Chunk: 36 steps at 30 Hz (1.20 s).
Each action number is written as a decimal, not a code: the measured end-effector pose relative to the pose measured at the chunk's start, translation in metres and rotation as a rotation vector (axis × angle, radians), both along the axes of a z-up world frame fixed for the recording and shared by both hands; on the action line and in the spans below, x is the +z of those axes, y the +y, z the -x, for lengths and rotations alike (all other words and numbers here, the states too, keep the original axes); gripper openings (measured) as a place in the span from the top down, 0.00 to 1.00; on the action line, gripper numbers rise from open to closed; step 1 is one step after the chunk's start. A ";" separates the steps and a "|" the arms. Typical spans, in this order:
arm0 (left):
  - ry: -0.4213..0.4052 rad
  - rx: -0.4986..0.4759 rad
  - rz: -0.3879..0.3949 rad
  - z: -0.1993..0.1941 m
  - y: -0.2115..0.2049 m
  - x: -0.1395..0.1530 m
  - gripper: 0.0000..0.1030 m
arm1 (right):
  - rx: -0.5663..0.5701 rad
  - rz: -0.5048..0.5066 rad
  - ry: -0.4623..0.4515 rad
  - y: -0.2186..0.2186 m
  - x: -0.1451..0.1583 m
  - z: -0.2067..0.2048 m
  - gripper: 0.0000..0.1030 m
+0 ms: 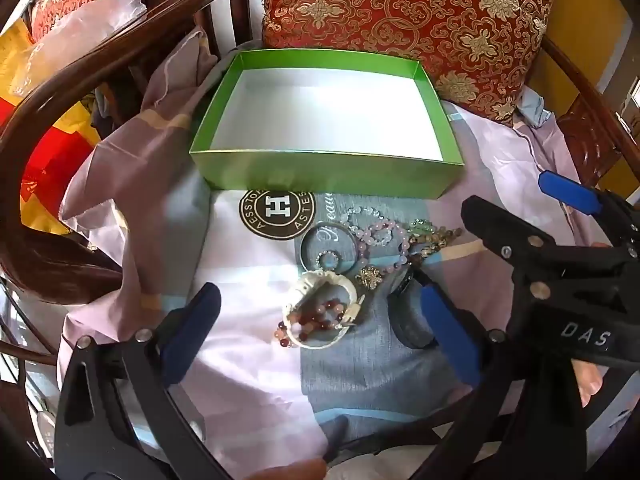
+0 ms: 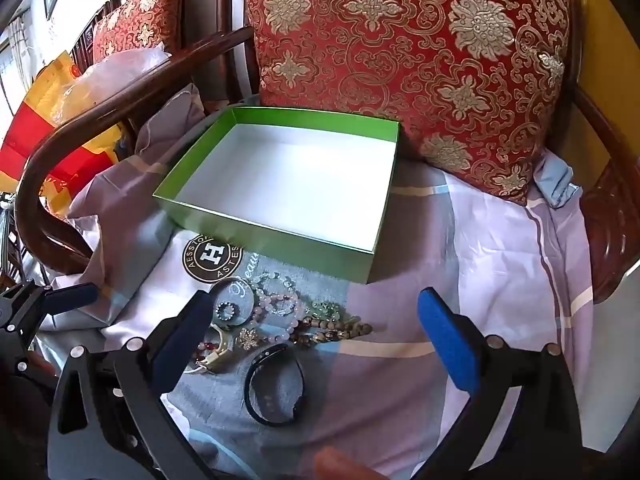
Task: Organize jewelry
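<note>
An empty green box [image 1: 324,176] [image 2: 260,236] with a white inside sits on the cloth. In front of it lies a jewelry pile: a silver bangle [image 1: 306,236], a pink bead bracelet [image 1: 384,240] [image 2: 276,304], brown beads [image 1: 436,240] [image 2: 340,330] and a flower brooch [image 1: 370,278] [image 2: 248,338]. My left gripper [image 1: 320,332] is open, its blue pads either side of a white carved bangle [image 1: 316,282] lying with red beads [image 1: 324,316]. My right gripper [image 2: 316,340] is open above a black bangle [image 2: 249,388]. It also shows at the right of the left wrist view [image 1: 560,272].
A red and gold cushion [image 1: 400,20] [image 2: 400,60] leans behind the box. Dark wooden chair arms [image 1: 60,120] [image 2: 80,132] curve along both sides. A pastel patchwork cloth [image 2: 500,240] covers the seat. A red and yellow bag [image 1: 48,160] lies beyond the left arm.
</note>
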<state>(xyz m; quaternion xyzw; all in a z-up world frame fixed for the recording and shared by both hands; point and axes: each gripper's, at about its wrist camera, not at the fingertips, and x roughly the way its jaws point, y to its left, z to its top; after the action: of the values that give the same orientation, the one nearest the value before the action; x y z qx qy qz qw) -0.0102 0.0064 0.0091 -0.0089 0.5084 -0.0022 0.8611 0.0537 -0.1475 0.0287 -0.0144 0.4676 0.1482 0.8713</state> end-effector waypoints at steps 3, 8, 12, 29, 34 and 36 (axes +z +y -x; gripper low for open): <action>0.012 0.010 -0.006 -0.001 -0.004 0.000 0.02 | 0.018 -0.018 0.012 -0.004 0.000 -0.001 0.01; 0.029 0.018 -0.002 -0.004 -0.003 -0.002 0.02 | 0.016 -0.016 0.010 -0.001 -0.001 0.000 0.01; 0.028 0.019 0.001 -0.004 -0.002 -0.004 0.02 | 0.020 -0.016 0.016 0.001 -0.002 0.000 0.01; 0.037 0.025 0.005 -0.004 -0.001 -0.009 0.02 | 0.037 -0.012 0.024 0.002 -0.004 -0.001 0.01; 0.037 0.024 0.004 -0.004 -0.003 -0.009 0.02 | 0.037 -0.014 0.024 0.002 -0.004 -0.001 0.01; 0.037 0.022 0.002 -0.004 -0.004 -0.009 0.02 | 0.037 -0.015 0.024 0.002 -0.004 -0.001 0.01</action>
<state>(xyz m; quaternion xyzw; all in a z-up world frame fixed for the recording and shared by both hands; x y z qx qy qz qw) -0.0063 0.0027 -0.0002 -0.0157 0.5239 0.0069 0.8516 0.0544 -0.1459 0.0247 -0.0147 0.4767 0.1679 0.8628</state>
